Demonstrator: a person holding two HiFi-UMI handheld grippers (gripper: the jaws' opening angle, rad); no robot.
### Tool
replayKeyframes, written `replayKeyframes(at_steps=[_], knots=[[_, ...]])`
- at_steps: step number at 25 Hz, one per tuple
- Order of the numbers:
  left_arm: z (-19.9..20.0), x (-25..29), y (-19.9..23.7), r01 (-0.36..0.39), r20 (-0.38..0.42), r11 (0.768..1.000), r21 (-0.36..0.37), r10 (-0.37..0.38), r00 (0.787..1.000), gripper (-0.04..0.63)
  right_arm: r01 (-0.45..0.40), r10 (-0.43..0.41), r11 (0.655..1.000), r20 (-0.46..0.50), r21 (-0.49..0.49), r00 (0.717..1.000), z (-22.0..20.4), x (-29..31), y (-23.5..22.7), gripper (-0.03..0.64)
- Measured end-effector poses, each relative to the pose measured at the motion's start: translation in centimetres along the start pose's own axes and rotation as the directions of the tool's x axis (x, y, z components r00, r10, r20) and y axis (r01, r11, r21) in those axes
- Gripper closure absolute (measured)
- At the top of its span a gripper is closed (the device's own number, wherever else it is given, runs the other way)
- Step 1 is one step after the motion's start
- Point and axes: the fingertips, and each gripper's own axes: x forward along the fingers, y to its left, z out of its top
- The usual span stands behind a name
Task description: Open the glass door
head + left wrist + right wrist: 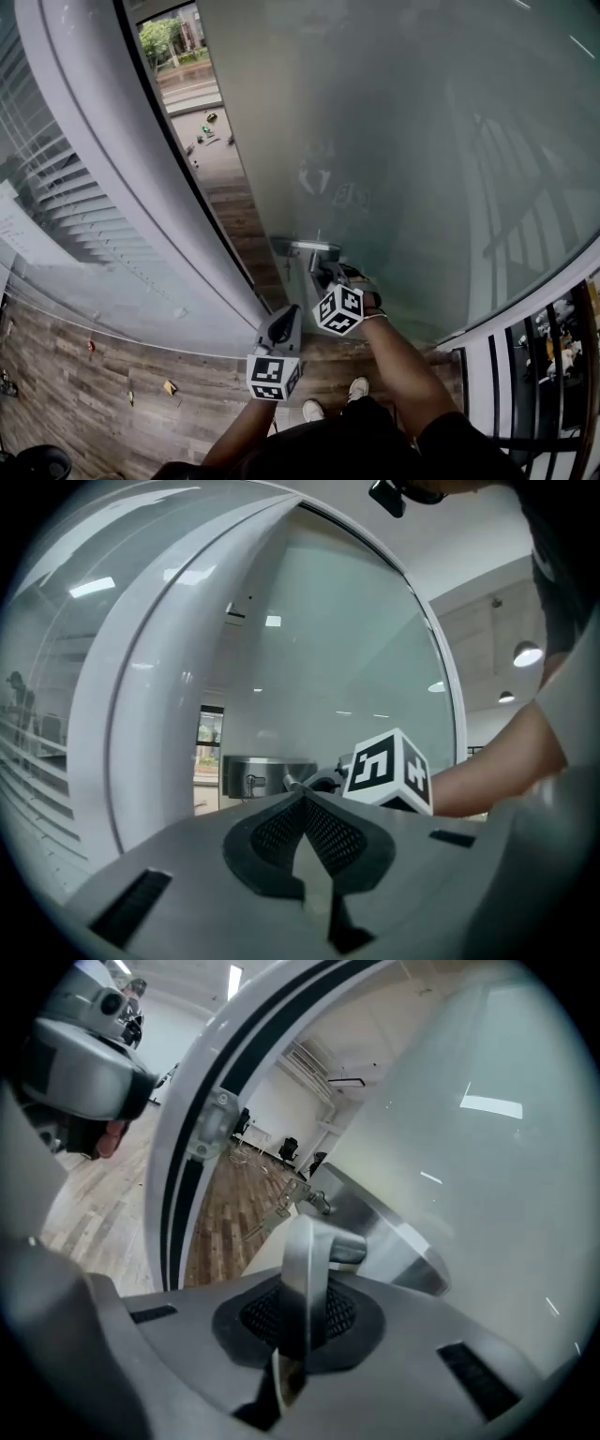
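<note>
The frosted glass door [403, 141] stands ajar, with a gap [202, 141] between its edge and the white frame [122, 187]. My right gripper [323, 274] is shut on the metal lever handle [314, 247]. In the right gripper view the handle [305, 1269] runs between the closed pads of the right gripper [305, 1314], beside the steel lock plate [375, 1222]. My left gripper [281, 326] hangs just below and left of the handle, shut and holding nothing. In the left gripper view the left gripper [302, 801] points at the lock plate [253, 775], with the right gripper's marker cube [389, 771] close by.
A black railing [553, 375] stands at the right. Wood flooring [94, 375] carries a few small scattered items. A window with blinds [66, 206] lies left of the frame. Through the gap I see more wood floor and a street outside. The person's shoes [359, 387] are near the door.
</note>
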Motion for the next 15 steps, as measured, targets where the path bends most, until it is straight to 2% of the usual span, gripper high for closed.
replayKeyframes(at_steps=[5,15], knots=[[0.2,3.1,-0.3,0.015,0.005,1.0,-0.018,-0.015,1.0,0.594,0.019,-0.018,1.0,-0.029,0.016,0.999,-1.1,3.1,-3.4,0.6],[1.5,8.7,3.4,-0.079,0.009,0.997,-0.015,0.079,0.997,0.594,0.048,-0.038,0.994,-0.105,0.096,0.994,-2.5,9.0,-9.5,0.6]])
